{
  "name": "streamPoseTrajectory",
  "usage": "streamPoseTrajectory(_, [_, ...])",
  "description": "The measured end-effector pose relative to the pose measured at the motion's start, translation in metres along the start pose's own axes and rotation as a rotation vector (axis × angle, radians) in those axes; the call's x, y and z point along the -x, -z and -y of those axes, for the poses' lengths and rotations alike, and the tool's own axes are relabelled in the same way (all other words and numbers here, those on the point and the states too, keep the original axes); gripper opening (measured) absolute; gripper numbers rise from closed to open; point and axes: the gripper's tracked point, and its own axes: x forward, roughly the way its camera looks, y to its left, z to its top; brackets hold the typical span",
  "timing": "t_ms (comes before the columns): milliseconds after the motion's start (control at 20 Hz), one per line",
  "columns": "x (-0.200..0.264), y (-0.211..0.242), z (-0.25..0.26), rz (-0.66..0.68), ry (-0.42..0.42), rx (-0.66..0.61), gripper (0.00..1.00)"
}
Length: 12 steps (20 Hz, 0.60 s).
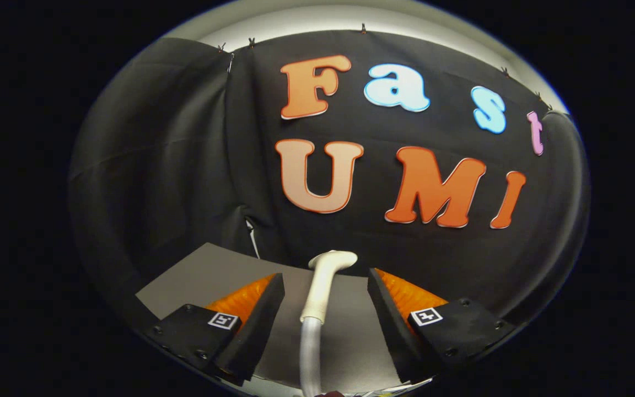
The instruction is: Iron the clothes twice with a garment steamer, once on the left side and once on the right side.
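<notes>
Just one steamer wand (320, 286) between two parted fingers (259, 314).

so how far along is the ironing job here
Nothing looks done yet. The fingers stand open on either side of the white steamer handle, with gaps on both sides, so it is not gripped. Its head points at the black cloth wall above the grey table. Left: gripping the steamer and both passes, left and right.

Grey table (196, 275) (steamer (323, 286) on it)
</notes>
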Motion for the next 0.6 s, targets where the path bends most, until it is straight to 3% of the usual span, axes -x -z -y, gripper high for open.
streamPoseTrajectory(300, [-0.072, 0.038, 0.006, -0.134, 0.066, 0.09, 0.98])
streamPoseTrajectory(600, [-0.095, 0.069, -0.003, -0.268, 0.036, 0.044, 0.97])
